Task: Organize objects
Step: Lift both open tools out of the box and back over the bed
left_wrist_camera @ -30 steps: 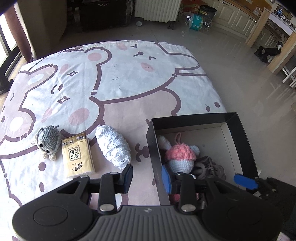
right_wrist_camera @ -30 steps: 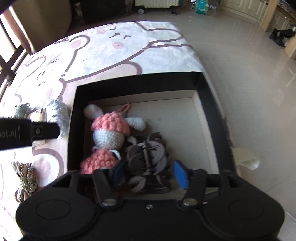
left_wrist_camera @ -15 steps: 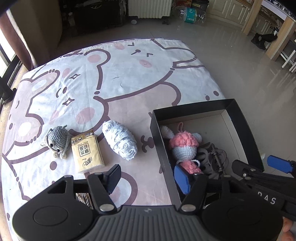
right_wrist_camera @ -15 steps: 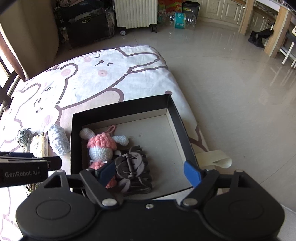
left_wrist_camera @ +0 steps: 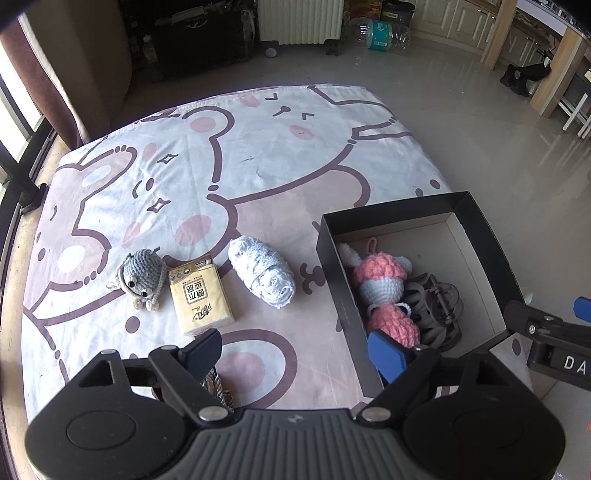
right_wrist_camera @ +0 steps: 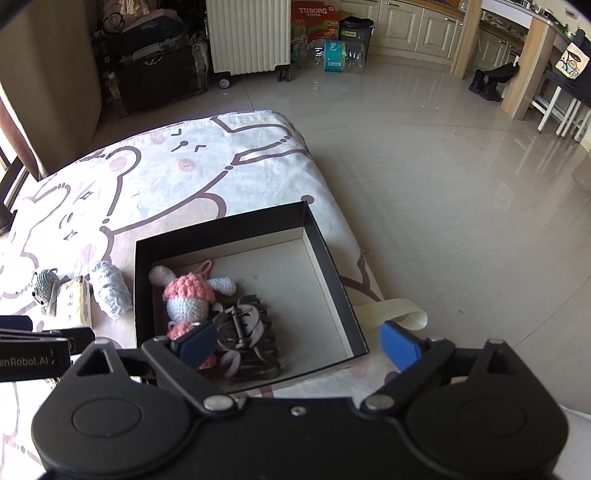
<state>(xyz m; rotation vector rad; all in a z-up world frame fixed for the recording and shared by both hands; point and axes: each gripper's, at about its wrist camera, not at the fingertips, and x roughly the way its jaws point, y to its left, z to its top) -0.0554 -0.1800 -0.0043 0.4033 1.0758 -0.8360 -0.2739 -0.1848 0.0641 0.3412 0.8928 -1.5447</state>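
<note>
A black box (left_wrist_camera: 476, 206) (right_wrist_camera: 221, 230) stands at the bed's right edge. It holds a pink-and-white crochet doll (left_wrist_camera: 380, 280) (right_wrist_camera: 186, 295) and a dark hair clip (left_wrist_camera: 436, 310) (right_wrist_camera: 247, 332). Left of the box lie a pale blue yarn bundle (left_wrist_camera: 262, 271) (right_wrist_camera: 109, 290), a yellow tissue pack (left_wrist_camera: 199, 295) (right_wrist_camera: 72, 302) and a grey crochet toy (left_wrist_camera: 142, 277) (right_wrist_camera: 44, 290). My left gripper (left_wrist_camera: 295, 350) is open and empty above the bed, near the box's left wall. My right gripper (right_wrist_camera: 297, 343) is open and empty above the box's near side.
The bed has a white-and-pink cartoon sheet (left_wrist_camera: 258, 166). A striped cord (left_wrist_camera: 219, 387) lies partly hidden under my left gripper. A cream strap (right_wrist_camera: 399, 314) hangs off the bed's right edge. Tiled floor (right_wrist_camera: 461, 184), a radiator (right_wrist_camera: 247, 35) and furniture lie beyond.
Both grippers have risen and pulled back from the box and opened wider. The hair clip stays in the box beside the doll.
</note>
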